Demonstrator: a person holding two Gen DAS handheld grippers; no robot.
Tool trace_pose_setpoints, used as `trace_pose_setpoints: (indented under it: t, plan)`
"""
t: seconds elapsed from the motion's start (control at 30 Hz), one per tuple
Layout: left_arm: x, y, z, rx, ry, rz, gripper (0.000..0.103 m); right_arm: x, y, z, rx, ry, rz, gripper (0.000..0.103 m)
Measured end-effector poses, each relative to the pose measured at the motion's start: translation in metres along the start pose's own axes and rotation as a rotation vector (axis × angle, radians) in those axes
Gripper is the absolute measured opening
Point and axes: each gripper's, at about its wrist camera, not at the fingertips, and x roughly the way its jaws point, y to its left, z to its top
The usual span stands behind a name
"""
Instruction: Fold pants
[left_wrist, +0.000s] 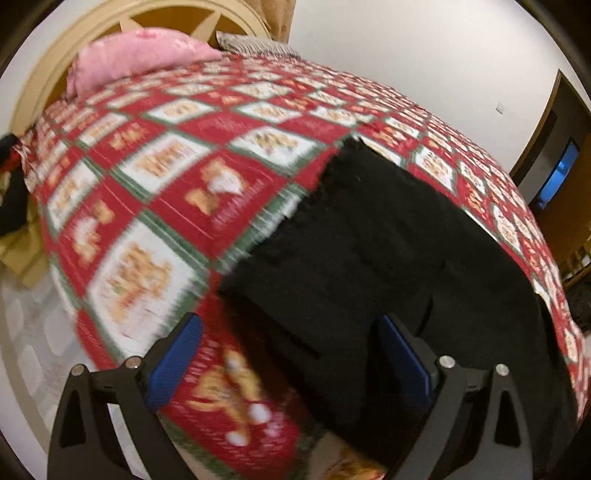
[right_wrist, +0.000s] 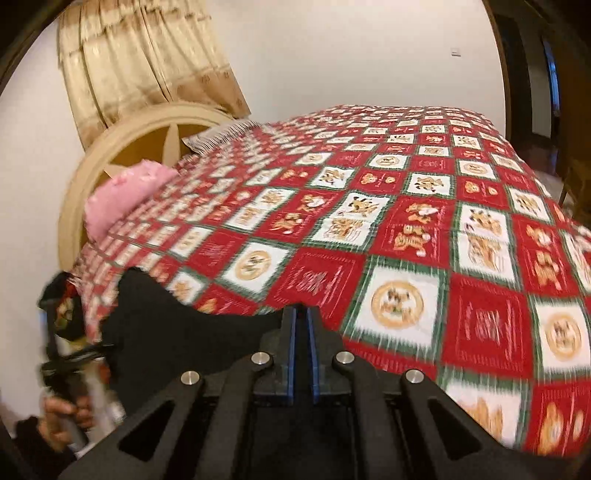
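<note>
Both views motion-blurred. Left gripper (left_wrist: 288, 354): jaws wide apart, empty, hovering over the near edge of the black pants (left_wrist: 388, 251), which lie on the checked bedspread (left_wrist: 166, 192). Right gripper (right_wrist: 301, 332): blue pads (right_wrist: 291, 354) pressed nearly together on a pants fold; cloth between them barely discernible. Pants' near end cut off.

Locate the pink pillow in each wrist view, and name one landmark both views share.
Left wrist: the pink pillow lies at upper left, at the head of the bed, in front of the cream round headboard.
Right wrist: the pink pillow sits at middle left, again against the headboard.
Shared landmark: the cream round headboard; the red checked bedspread also shows in both.
</note>
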Motion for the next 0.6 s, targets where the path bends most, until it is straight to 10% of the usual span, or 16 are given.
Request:
trace_pose_setpoints:
  t: [0.17,0.27,0.4,0.5,0.6]
  plan:
    - [-0.012,-0.010,-0.003,0.042,-0.044,0.095,0.098,-0.040,-0.017,-0.044,0.117,-0.002,-0.009,0.007]
    - [-0.043,-0.018,-0.001,0.113,-0.169,0.220,0.098,-0.094,-0.049,-0.069,0.225,-0.120,-0.139,0.007]
    - [-0.062,-0.046,0.005,0.219,-0.216,0.203,0.098,-0.200,-0.112,-0.109,0.451,-0.312,-0.404,0.009]
    - [-0.069,-0.086,0.007,0.306,-0.239,0.112,0.098,-0.277,-0.156,-0.155,0.639,-0.402,-0.615,0.054]
    - [-0.070,-0.133,0.001,0.399,-0.237,0.011,0.098,-0.337,-0.186,-0.200,0.773,-0.450,-0.812,0.061]
